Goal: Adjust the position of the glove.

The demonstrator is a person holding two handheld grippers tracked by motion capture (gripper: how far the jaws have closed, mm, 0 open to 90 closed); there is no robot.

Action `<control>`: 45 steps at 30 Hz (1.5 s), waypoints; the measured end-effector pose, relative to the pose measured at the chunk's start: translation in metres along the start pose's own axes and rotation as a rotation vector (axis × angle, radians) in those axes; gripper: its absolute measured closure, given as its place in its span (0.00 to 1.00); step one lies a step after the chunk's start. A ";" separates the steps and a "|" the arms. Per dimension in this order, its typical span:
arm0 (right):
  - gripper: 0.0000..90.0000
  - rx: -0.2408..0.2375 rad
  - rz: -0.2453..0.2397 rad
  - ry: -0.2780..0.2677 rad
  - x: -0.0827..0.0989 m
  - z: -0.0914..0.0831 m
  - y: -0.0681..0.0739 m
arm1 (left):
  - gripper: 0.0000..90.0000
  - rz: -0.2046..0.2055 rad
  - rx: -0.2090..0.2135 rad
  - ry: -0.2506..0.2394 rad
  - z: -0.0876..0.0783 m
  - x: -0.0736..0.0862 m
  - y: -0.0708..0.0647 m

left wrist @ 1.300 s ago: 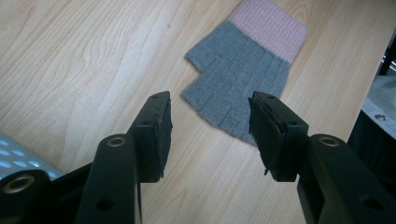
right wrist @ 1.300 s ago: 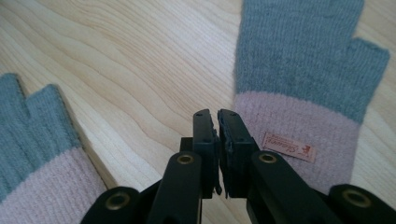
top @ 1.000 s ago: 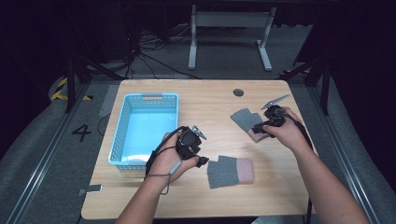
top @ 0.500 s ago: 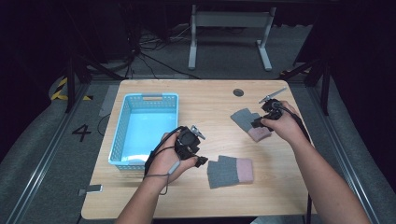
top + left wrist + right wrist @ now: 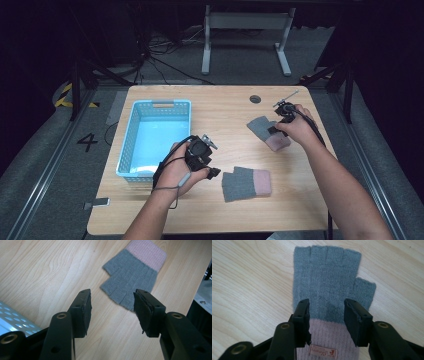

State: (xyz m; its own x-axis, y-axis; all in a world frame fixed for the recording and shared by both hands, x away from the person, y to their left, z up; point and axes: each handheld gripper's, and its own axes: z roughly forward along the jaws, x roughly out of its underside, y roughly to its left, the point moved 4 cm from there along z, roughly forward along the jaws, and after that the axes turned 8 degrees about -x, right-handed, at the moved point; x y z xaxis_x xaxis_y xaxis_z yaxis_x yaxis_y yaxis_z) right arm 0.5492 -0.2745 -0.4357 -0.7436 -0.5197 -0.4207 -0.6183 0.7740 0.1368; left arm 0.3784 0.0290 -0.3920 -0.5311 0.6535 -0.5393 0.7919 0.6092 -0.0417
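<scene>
A: From the high view, taking the blue basket as the mark: the left tool sits just beside its near right corner, one grey-and-pink glove lies a little farther right on the counter, and the far glove lies well to the right under the right tool.

B: And its jaws?

A: Too small there. The left gripper view shows the left tool half open, empty, the near glove ahead, the basket's corner cut off.

B: The right gripper view?

A: The right tool has just been opening; it straddles the far glove at its pink cuff, the label half hidden.

Wooden table on grey floor, dark room
</scene>
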 end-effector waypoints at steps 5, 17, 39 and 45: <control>0.56 0.015 0.019 0.006 0.001 0.011 -0.004 | 0.54 -0.001 -0.001 -0.002 -0.001 0.001 0.001; 0.58 0.024 0.047 0.036 0.003 0.026 -0.010 | 0.54 0.000 -0.003 0.006 0.000 0.001 0.001; 0.90 0.003 0.065 0.053 0.003 0.022 -0.006 | 0.54 0.005 0.007 0.001 0.002 -0.003 0.002; 0.90 -0.018 0.036 0.027 0.003 0.010 -0.001 | 0.54 0.012 0.008 0.004 0.002 -0.003 0.000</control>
State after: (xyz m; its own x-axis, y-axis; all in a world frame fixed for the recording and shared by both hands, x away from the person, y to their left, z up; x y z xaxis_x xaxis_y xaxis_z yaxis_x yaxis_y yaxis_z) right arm 0.5500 -0.2735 -0.4460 -0.7719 -0.5012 -0.3910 -0.5952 0.7859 0.1675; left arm 0.3810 0.0265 -0.3920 -0.5230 0.6626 -0.5361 0.8005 0.5978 -0.0422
